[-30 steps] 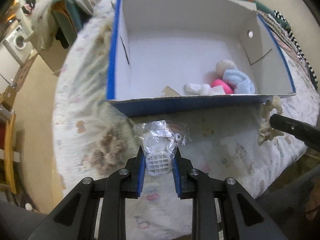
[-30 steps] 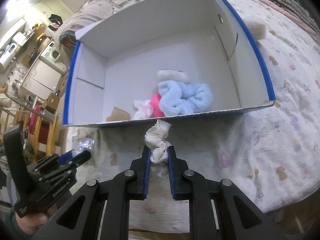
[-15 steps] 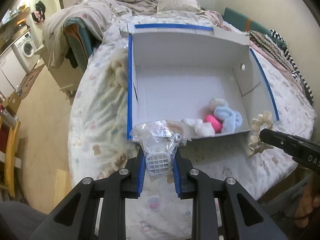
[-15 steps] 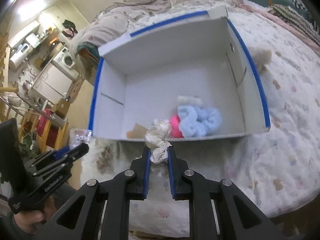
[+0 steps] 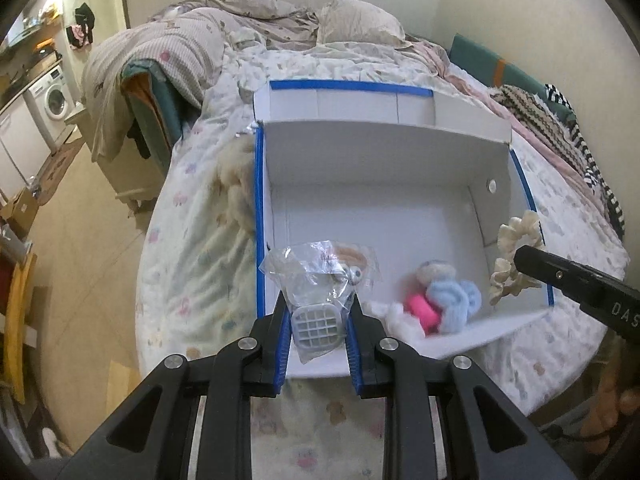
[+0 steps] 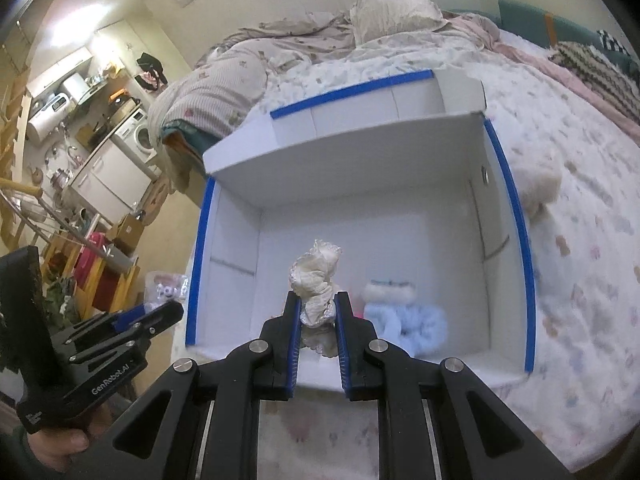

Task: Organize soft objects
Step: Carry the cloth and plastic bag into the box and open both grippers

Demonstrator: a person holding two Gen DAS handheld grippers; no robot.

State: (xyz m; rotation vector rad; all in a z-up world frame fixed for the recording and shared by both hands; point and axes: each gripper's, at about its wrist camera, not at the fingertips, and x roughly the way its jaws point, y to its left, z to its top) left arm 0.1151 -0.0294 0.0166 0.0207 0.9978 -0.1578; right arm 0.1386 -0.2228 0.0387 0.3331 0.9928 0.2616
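Bedding printed with small pastel figures covers the bed (image 5: 192, 264) on which everything is set. Nearest the left camera, a clear plastic bag (image 5: 320, 276) with a white gridded piece inside is clamped in the left claw (image 5: 318, 320), held above the near left corner of the box. Nearest the right camera, a cream scrunchie (image 6: 316, 284) is pinched upright in the right claw (image 6: 317, 316), over the near wall. Just beyond, a white cardboard box (image 5: 360, 152) with blue-taped edges is seen open on the bed. Inside it, against the near wall, a blue fluffy piece (image 5: 454, 298), a pink one (image 5: 420, 308) and a white one (image 5: 394, 314) are bunched together. Farther off, a pillow (image 5: 360, 24) and rumpled blankets are seen at the head of the bed.
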